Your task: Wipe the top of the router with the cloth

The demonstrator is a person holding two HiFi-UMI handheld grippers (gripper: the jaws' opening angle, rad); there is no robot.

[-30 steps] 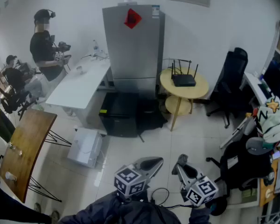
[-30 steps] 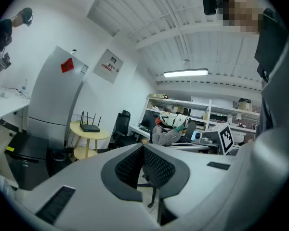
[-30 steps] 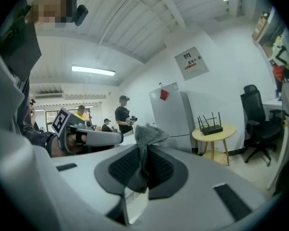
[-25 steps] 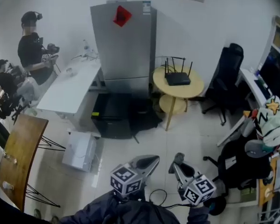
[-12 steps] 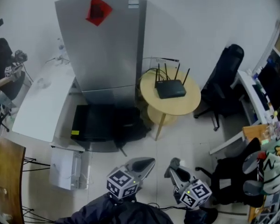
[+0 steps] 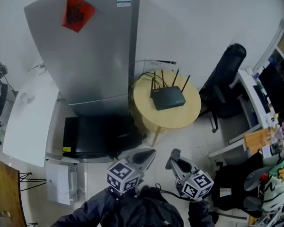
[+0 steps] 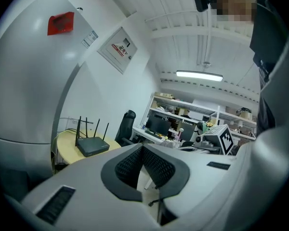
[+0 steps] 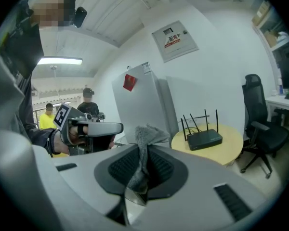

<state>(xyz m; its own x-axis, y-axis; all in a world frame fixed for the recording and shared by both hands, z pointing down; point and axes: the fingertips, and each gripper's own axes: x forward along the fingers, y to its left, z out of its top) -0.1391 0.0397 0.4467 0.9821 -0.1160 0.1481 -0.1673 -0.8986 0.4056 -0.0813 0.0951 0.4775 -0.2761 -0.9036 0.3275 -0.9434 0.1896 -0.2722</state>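
Note:
The black router (image 6: 167, 99) with several antennas stands on a round yellow table (image 6: 181, 120) beside the fridge. It also shows in the left gripper view as the router (image 7: 92, 146) and in the right gripper view as the router (image 8: 204, 139). Both grippers are held low, well short of the table. My left gripper (image 6: 148, 152) (image 7: 142, 150) is shut with nothing between its jaws. My right gripper (image 6: 173, 157) (image 8: 143, 154) is shut on a grey cloth (image 8: 145, 134) that sticks up from the jaws.
A tall grey fridge (image 6: 85, 46) stands left of the round table, with a black box (image 6: 92, 137) on the floor before it. A black office chair (image 6: 225, 82) is right of the table, a desk (image 6: 255, 91) beyond it, and a white table (image 6: 23, 119) at the left.
The view has closed in on the fridge and round table; the router now sits larger and nearer the middle. Both grippers keep their hold and place in the view.

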